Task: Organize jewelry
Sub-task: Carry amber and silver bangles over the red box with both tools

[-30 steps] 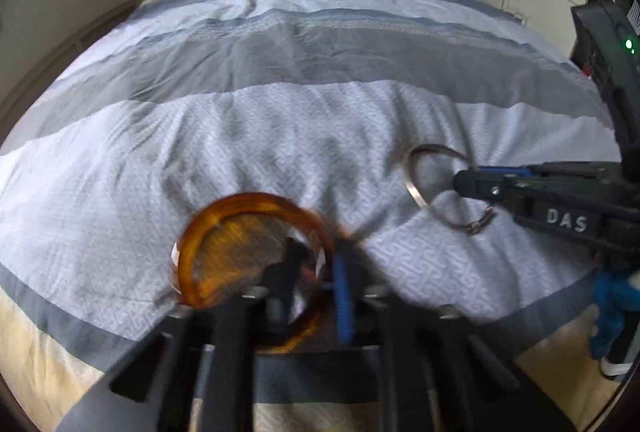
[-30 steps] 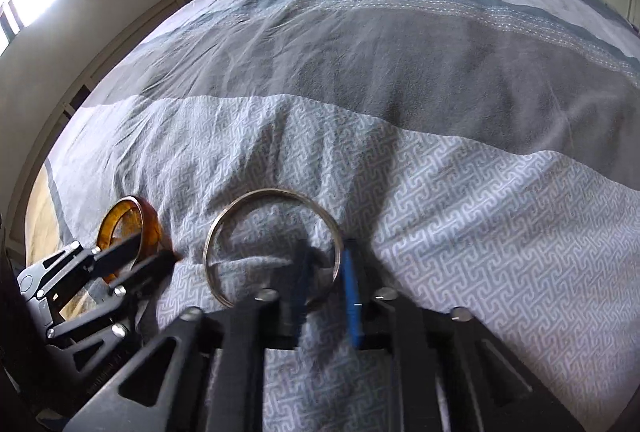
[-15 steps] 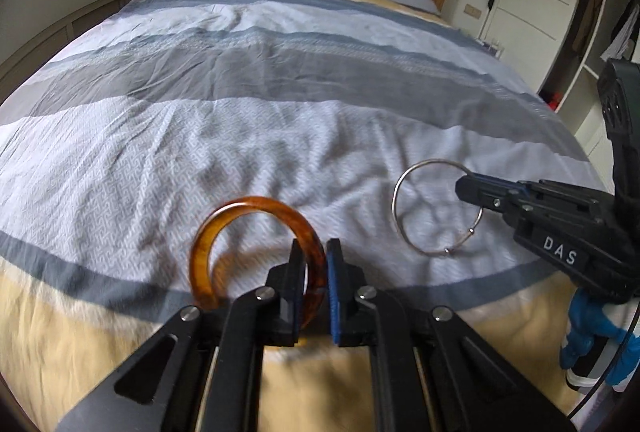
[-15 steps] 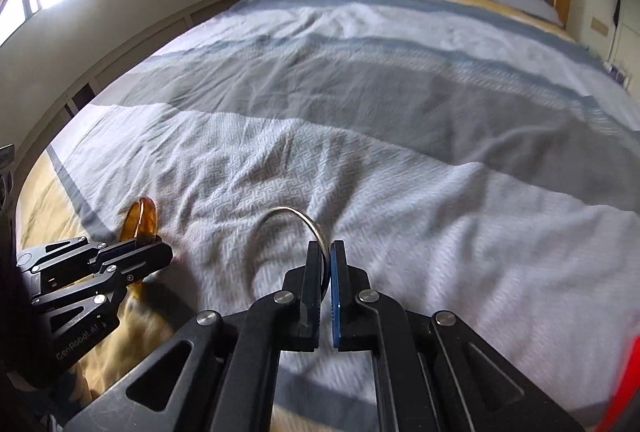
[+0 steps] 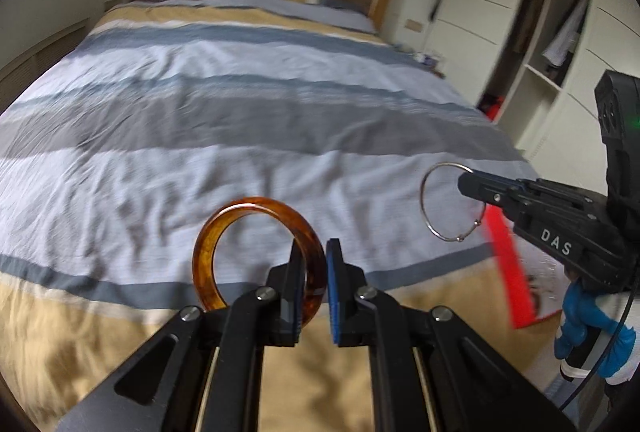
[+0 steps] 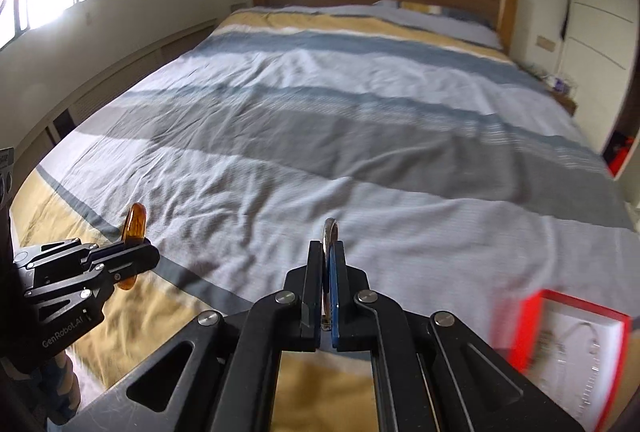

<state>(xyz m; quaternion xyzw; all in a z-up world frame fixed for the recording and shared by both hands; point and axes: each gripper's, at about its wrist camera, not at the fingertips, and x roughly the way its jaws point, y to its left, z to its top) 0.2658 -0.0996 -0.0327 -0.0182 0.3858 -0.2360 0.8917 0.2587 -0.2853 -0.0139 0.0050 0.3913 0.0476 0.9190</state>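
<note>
Two bangles are in play, one per gripper, plus one red jewelry box [image 6: 568,356] at the foot of the bed.

The left gripper [image 5: 316,284] is clamped on the amber bangle [image 5: 224,228], a thick, glossy, translucent ring mottled brown and orange like tortoiseshell. It stands upright between the pads, pinched at its right side, clear of the striped duvet [image 5: 200,135] below. From the right wrist view the same bangle [image 6: 134,222] shows edge-on, sticking up out of the left gripper [image 6: 138,258].

The right gripper [image 6: 326,288] is closed on the silver bangle [image 6: 330,228], a thin wire hoop seen here edge-on between the pads. In the left wrist view that silver hoop [image 5: 430,205] shows its full round shape, with small ball ends at a gap low on its right side, held by the right gripper [image 5: 466,183] in the air over the bed's right edge.

The box is open, with a white lining (some fine pale pieces lie inside, too blurred to name).

Readable writing: "DAS" on the right gripper's side, "GenRobot.AI" on the left's.
</note>
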